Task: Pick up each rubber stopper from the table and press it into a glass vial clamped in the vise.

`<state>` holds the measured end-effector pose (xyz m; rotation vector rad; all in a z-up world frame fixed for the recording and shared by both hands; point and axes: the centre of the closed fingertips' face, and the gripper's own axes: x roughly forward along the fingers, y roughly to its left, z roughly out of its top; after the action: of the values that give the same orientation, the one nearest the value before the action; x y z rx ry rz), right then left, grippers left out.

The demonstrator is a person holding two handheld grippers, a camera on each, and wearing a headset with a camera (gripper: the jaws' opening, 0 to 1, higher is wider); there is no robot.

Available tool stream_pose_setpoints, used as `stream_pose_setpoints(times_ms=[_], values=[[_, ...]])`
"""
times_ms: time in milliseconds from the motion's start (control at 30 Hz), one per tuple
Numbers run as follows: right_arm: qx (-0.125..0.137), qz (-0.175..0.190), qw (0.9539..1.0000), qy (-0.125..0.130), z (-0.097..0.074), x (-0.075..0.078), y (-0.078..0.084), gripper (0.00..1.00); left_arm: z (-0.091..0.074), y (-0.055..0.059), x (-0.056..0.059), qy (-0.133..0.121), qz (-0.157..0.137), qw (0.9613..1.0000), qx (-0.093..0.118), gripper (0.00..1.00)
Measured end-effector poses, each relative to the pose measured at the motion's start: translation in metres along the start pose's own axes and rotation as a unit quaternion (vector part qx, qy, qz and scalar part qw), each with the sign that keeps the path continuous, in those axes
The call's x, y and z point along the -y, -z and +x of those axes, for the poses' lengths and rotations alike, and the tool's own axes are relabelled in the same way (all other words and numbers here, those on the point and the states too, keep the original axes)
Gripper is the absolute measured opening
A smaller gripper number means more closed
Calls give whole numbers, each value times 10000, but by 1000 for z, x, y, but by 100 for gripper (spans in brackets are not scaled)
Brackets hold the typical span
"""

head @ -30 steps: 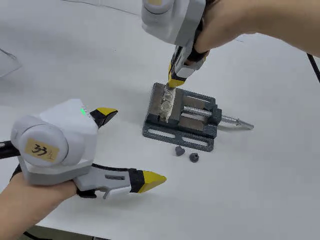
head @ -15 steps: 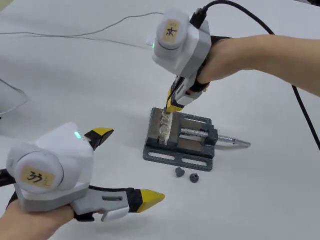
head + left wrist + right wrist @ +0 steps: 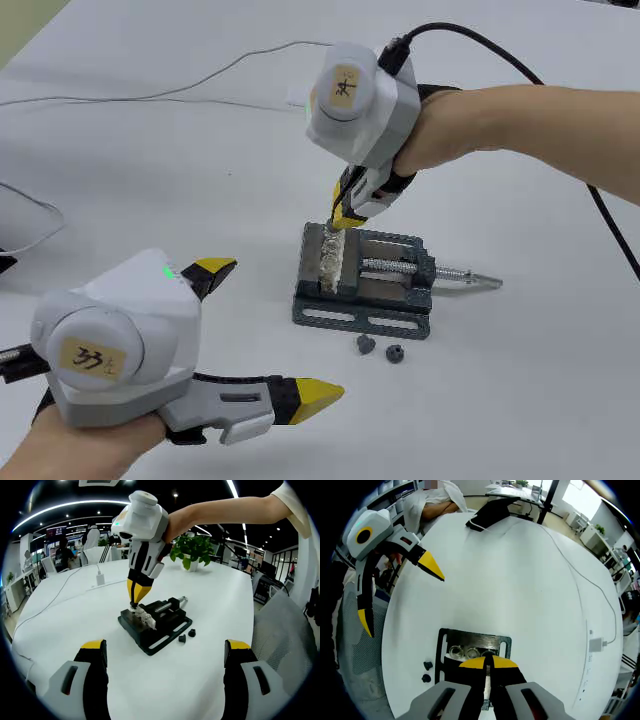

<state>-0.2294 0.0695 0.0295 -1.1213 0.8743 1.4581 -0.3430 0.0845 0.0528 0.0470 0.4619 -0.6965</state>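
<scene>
A dark vise (image 3: 365, 295) stands mid-table with a row of glass vials (image 3: 331, 262) clamped in it. My right gripper (image 3: 345, 220) is shut, its yellow tips just above the far end of that row; nothing shows between them. In the right gripper view the tips (image 3: 485, 663) meet right over the vials (image 3: 462, 652). Two dark rubber stoppers (image 3: 365, 345) (image 3: 395, 353) lie on the table just in front of the vise. My left gripper (image 3: 268, 332) hangs open at the near left, well away from the vise (image 3: 155, 625) and the stoppers (image 3: 182, 638).
A white cable (image 3: 200, 85) runs across the far left of the table, and a black cable (image 3: 480, 45) trails from the right gripper. A white charger (image 3: 596, 644) lies far off. The vise screw (image 3: 470, 280) sticks out to the right.
The camera has shifted. My right gripper's shut tips stay over the far end of the vial row, a little higher than before. The left gripper stays open.
</scene>
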Motion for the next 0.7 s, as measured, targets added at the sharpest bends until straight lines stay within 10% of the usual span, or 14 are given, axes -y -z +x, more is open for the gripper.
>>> stream_pose_setpoints(times_ms=[367, 433, 500, 700], values=[[63, 32, 9999, -101, -2, -4, 2, 0, -2, 2, 2, -21, 10, 10000, -29, 97], [179, 217, 9987, -419, -3, -17, 0, 12, -3, 2, 3, -20, 9, 10000, -32, 97], [253, 1, 9997, -32, -5, -6, 1, 16, -3, 2, 3, -17, 24, 10000, -28, 97], [365, 130, 9992, 22, -7, -17, 12, 43, -3, 2, 3, 4, 44, 10000, -43, 97]])
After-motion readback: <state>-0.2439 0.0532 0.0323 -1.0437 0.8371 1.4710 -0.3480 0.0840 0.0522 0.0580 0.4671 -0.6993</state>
